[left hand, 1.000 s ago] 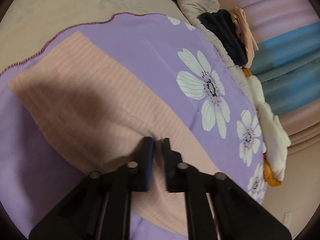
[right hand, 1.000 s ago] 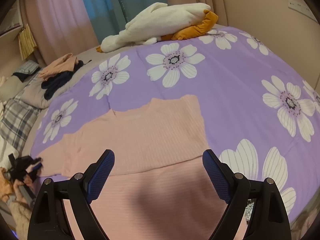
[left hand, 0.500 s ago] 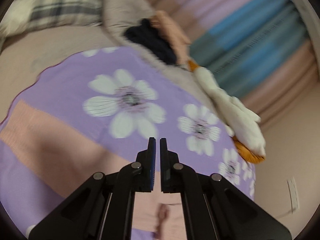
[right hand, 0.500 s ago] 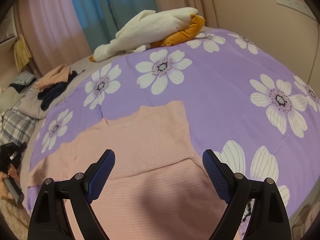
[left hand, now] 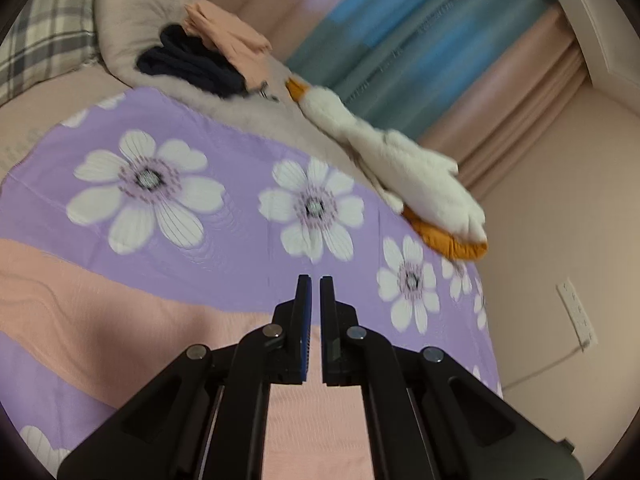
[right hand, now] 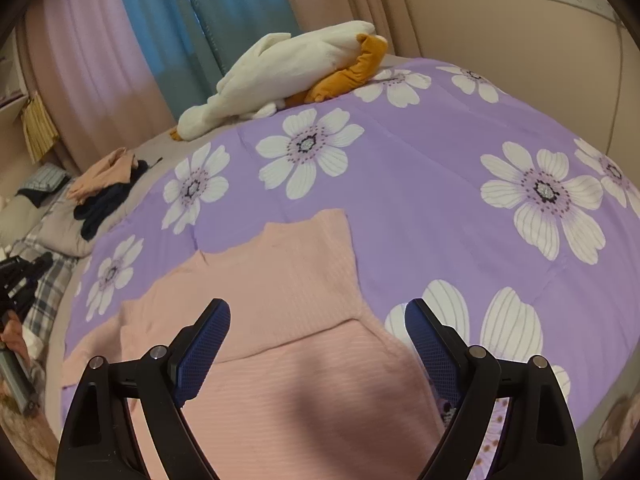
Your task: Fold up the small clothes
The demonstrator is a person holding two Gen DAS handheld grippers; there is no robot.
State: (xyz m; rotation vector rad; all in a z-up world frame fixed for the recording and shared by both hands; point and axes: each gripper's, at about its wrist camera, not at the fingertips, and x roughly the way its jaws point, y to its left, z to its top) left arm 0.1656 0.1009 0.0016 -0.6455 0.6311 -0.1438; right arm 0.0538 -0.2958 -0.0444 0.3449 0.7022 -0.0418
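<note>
Mid-fold: pink ribbed sweater [right hand: 280, 320] half folded on floral quilt [right hand: 440, 184]. Left gripper [left hand: 314, 280] closed, empty; right gripper [right hand: 318, 312] wide, empty. Next: grab a sleeve.

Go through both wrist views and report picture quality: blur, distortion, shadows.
Left wrist view: motion blur smears the white plush toy and the curtains; the shut left gripper stays sharp. Right wrist view: crisp, strong fisheye bulge bends the purple flowered cover; a soft shadow lies on the pink top between the open right gripper's fingers. No glare in either.
</note>
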